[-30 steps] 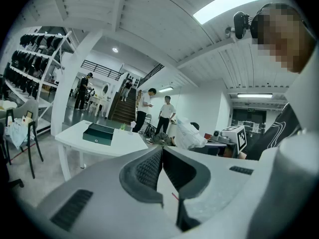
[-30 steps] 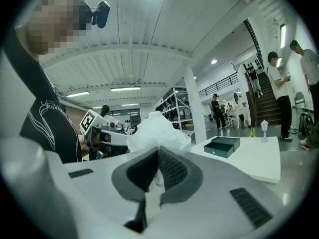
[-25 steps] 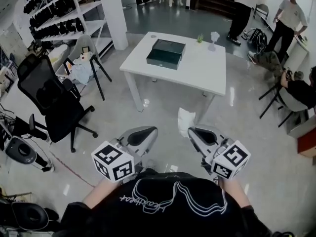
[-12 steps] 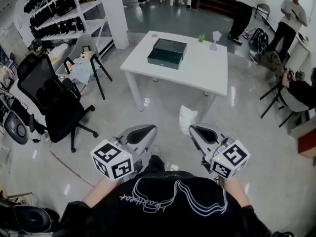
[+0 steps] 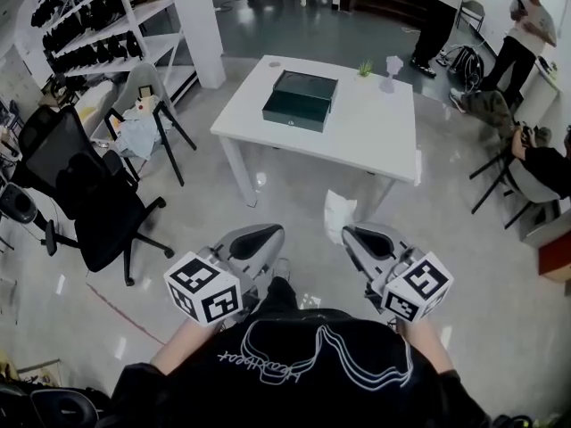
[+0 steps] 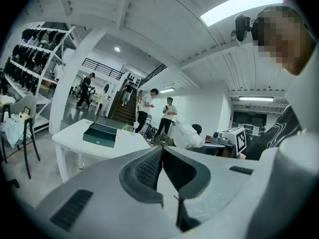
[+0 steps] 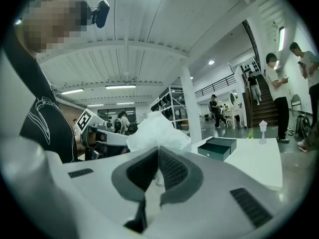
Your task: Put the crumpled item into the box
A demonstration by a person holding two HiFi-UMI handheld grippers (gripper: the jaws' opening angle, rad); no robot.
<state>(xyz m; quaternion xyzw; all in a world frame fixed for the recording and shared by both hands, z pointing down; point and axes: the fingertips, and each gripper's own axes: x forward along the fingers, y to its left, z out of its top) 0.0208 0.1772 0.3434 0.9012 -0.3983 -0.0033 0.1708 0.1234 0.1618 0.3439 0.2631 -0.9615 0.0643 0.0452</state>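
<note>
The right gripper [image 5: 351,233] is clamping the crumpled white paper [image 5: 337,212], well short of the dark green box [image 5: 301,99], and ought to be squeezing firmly until directly above it.

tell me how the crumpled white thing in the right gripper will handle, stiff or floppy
Probably floppy: the crumpled sheet bunches in soft folds above the fingers of the right gripper. Likely light, since a small pinched corner holds it up. It may spring open once dropped in the box.
</note>
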